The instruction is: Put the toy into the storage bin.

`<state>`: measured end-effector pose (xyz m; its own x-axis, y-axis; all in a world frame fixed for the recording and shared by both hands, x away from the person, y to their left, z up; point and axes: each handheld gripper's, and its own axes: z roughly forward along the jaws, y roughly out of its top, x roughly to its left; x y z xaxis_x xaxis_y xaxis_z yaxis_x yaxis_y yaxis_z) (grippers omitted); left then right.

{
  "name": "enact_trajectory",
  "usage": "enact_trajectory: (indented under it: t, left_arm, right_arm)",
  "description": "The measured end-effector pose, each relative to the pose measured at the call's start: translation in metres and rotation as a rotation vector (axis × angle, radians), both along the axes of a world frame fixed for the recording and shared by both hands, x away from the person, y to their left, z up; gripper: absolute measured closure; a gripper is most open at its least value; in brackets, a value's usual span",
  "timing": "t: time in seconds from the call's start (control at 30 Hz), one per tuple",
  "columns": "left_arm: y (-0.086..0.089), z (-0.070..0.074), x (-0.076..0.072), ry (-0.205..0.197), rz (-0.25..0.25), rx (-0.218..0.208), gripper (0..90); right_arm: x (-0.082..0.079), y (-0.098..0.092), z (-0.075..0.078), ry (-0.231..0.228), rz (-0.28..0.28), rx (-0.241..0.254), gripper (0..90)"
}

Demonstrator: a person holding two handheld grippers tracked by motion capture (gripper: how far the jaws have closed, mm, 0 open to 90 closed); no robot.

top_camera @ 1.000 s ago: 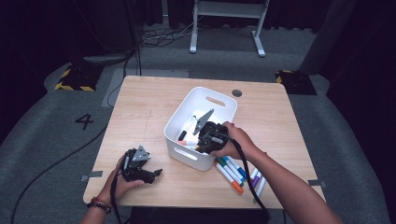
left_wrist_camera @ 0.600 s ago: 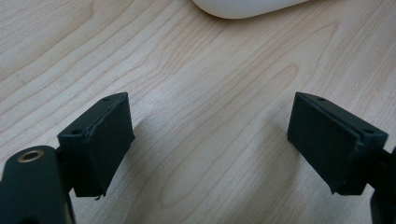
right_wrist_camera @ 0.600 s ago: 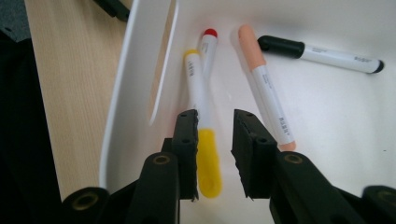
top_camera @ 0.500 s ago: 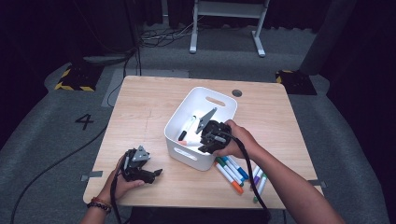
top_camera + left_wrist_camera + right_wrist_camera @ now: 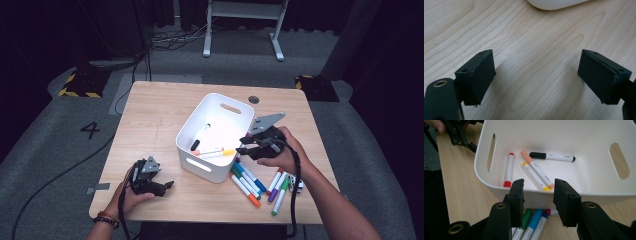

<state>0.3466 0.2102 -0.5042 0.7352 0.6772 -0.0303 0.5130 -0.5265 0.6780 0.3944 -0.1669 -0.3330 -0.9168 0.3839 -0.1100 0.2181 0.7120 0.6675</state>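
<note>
White plastic bin (image 5: 220,107) sits mid-table, holding four markers: red (image 5: 509,170), orange (image 5: 537,170), yellow (image 5: 534,177), black-capped (image 5: 551,156). Right gripper (image 5: 248,145) hovers at the bin's 3 o'clock rim, jaws just been opening, nothing between them (part-open gap). Loose markers (image 5: 252,180) lie at the bin's 5 o'clock. Left gripper (image 5: 162,186) rests at 7 o'clock, jaws wide apart over bare wood.

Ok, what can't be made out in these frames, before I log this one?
- Markers on the table: in the right gripper view the right hand-held gripper and the bin wall cover all but a few ends.
- Marker print: too small to read.
- Bin: cut off by the top edge of the left gripper view.
</note>
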Motion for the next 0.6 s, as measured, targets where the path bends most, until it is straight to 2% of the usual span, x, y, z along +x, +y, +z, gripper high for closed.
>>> enact_trajectory:
  t: [0.07, 0.17, 0.3, 0.33, 0.43, 0.6]
  left_arm:
    - [0.000, 0.000, 0.000, 0.000, 0.000, 0.001, 14.4]
    - [0.000, 0.000, 0.000, -0.001, 0.000, 0.001, 14.4]
    - [0.000, 0.000, 0.000, 0.000, 0.000, 0.001, 14.4]
    - [0.000, 0.000, 0.000, 0.000, 0.000, 0.002, 14.4]
    - [0.000, 0.000, 0.000, 0.000, 0.000, 0.001, 14.4]
    - [0.000, 0.000, 0.000, 0.000, 0.000, 0.001, 14.4]
  right_arm:
    - [-0.004, -0.016, -0.003, -0.003, -0.026, 0.025, 59.6]
    - [-0.010, -0.039, -0.016, 0.004, -0.070, 0.029, 59.3]
    - [-0.018, -0.057, -0.038, 0.010, -0.100, 0.007, 59.0]
    - [-0.020, -0.060, -0.045, 0.029, -0.107, 0.018, 58.9]
    - [-0.025, -0.065, -0.066, 0.058, -0.130, -0.004, 58.7]
    - [-0.029, -0.067, -0.097, 0.097, -0.125, -0.044, 58.3]
